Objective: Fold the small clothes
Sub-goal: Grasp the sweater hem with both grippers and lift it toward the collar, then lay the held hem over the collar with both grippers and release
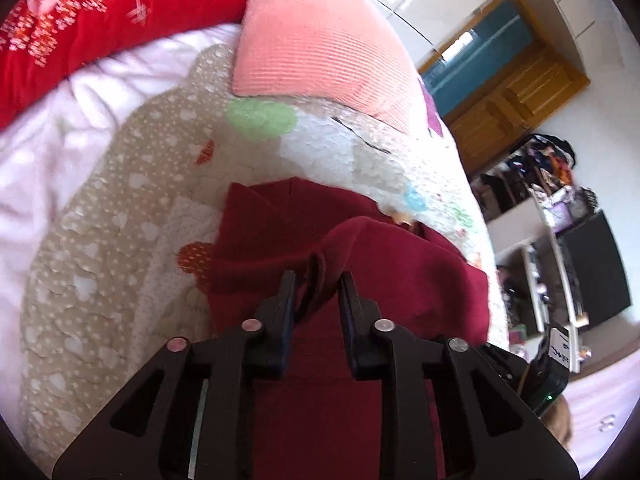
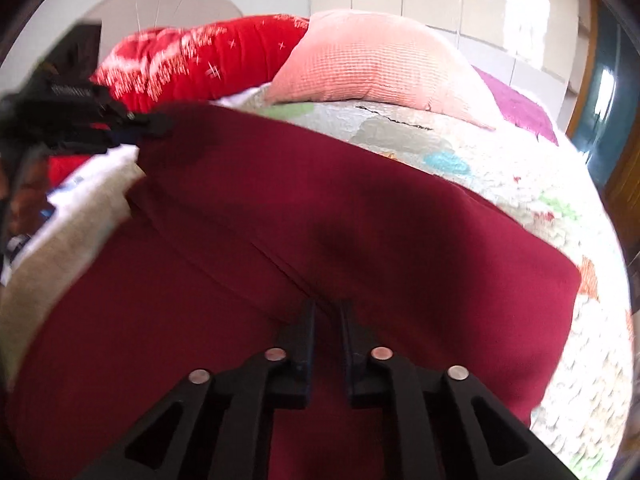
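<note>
- The dark red garment (image 1: pixel 280 236) is a soft, matte knit cloth lying on a quilted bedspread (image 1: pixel 120 208); in the right wrist view the garment (image 2: pixel 320 208) spreads wide across the near part of the bed, with a long fold line running across it.
- The left gripper (image 1: pixel 318 280) has black, flat, blade-like fingers; a bunched loop of the garment's edge sits between the jaws, which stand slightly apart around it. Whether the cloth is pinched tight I cannot tell.
- The right gripper (image 2: pixel 326 306) has its jaws close together with a narrow gap, the tips buried at a crease of the garment; whether any cloth is caught between them I cannot tell.
- The bedspread is puckered and bumpy, beige with small white dots and hearts, and has green, blue and orange patches.
- A salmon-pink pillow (image 1: pixel 320 40) with a ribbed, waffle-like weave rests on the far part of the bedspread; beside it lies a bright red blanket (image 1: pixel 80 20) with white sparkle prints.
- Only the left wrist view shows a wooden door (image 1: pixel 516 96), cluttered shelves (image 1: pixel 540 184) and a white sheet (image 1: pixel 48 152).
- Only the right wrist view shows the left gripper (image 2: pixel 156 124) from outside, at the garment's far left corner, and a purple cloth (image 2: pixel 520 108) behind the pillow (image 2: pixel 380 60).
</note>
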`<action>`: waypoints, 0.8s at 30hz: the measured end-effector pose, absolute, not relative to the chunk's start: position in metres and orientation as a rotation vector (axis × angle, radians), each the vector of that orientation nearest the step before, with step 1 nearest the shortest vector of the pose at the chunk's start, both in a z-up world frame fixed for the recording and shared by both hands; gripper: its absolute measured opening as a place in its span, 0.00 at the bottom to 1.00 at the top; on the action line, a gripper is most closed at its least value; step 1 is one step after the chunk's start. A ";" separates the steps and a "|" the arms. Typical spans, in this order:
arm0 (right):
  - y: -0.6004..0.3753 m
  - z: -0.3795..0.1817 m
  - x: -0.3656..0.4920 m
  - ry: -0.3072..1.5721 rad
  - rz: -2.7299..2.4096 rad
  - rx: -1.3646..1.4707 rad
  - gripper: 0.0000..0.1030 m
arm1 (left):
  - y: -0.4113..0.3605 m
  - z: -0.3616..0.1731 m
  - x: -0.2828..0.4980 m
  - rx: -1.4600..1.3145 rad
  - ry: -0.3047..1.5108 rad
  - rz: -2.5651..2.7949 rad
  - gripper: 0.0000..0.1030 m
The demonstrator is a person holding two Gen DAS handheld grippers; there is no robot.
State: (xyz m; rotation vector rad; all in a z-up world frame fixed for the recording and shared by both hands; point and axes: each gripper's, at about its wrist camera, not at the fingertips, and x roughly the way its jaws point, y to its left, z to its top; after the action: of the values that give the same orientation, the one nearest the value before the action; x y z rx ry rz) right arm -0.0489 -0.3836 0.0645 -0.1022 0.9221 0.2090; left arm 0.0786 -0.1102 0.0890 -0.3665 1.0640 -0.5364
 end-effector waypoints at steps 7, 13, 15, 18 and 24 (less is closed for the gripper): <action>-0.384 0.056 -0.031 0.925 0.185 -0.143 0.44 | -0.107 0.088 0.077 -0.417 0.988 -0.571 0.69; -0.385 0.055 -0.018 0.885 0.168 -0.099 0.09 | -0.132 0.063 0.084 -0.346 1.062 -0.559 0.15; -0.394 0.067 -0.020 0.880 0.204 -0.003 0.08 | -0.128 0.066 0.084 -0.389 1.079 -0.581 0.12; -0.398 0.090 -0.037 0.856 0.284 0.072 0.08 | -0.118 0.087 0.073 -0.353 1.012 -0.577 0.12; -0.396 0.061 -0.040 1.015 0.273 0.104 0.20 | -0.107 0.061 0.078 -0.347 1.105 -0.439 0.13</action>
State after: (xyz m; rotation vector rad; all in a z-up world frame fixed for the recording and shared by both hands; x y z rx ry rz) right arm -0.0403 -0.3964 0.0609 0.1035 1.0150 0.2734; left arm 0.0777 -0.1071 0.0605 -0.3466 1.1053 -0.4393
